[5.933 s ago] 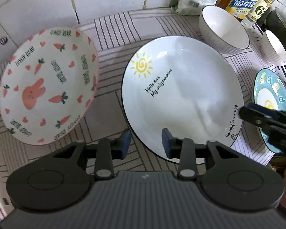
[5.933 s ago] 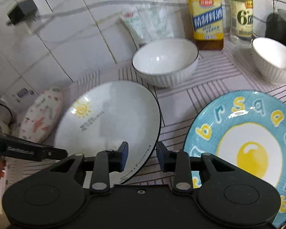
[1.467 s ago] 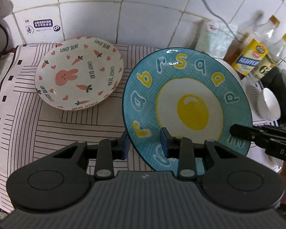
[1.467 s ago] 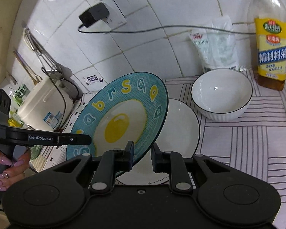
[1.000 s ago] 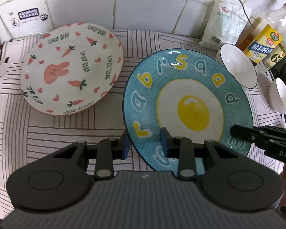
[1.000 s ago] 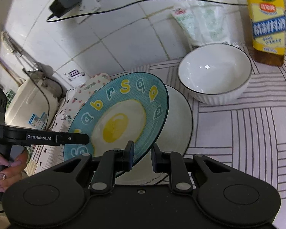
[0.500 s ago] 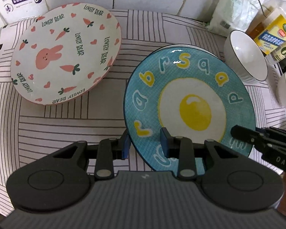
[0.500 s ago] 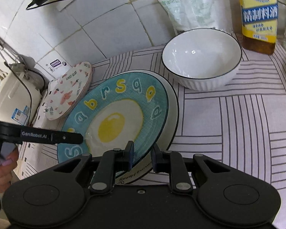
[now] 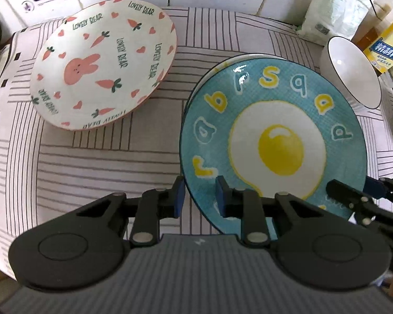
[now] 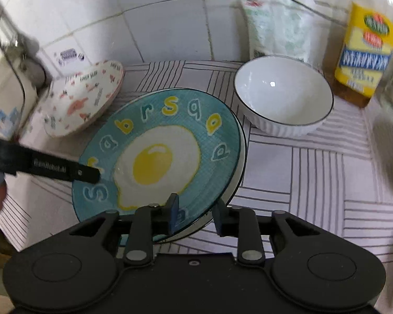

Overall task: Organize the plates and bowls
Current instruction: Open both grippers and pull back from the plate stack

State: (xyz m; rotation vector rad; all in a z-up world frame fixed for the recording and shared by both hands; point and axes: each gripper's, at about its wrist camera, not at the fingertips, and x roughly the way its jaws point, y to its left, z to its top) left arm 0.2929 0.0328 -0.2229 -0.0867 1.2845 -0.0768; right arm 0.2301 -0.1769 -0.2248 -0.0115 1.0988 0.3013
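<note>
cloth: white tablecloth with grey line blocks (image 9: 97, 157) covers the counter; all dishes sit on it.
blue plate: round teal plate with a fried-egg picture and yellow and white letters (image 9: 275, 141), lying on top of a white dark-rimmed plate (image 10: 239, 172) of which only an edge sliver shows.
rabbit plate: white plate with pink rabbit, carrots and hearts (image 9: 104, 62), left of the blue plate, apart from it, its far edge raised near the tiled wall (image 10: 154, 26).
bowl: white ribbed bowl with a thin dark rim (image 10: 283, 94), upright, just beside the blue plate's right far side.
bottle: yellow-labelled bottle (image 10: 364, 55) and a white plastic bag (image 10: 277, 28), behind the bowl at the wall.
left gripper (image 9: 196, 196): fingers parted, straddling the blue plate's near left rim; gaps show both sides, not clamped.
right gripper (image 10: 195, 214): fingers parted across the blue plate's near right rim, also loose; view is motion-blurred.
</note>
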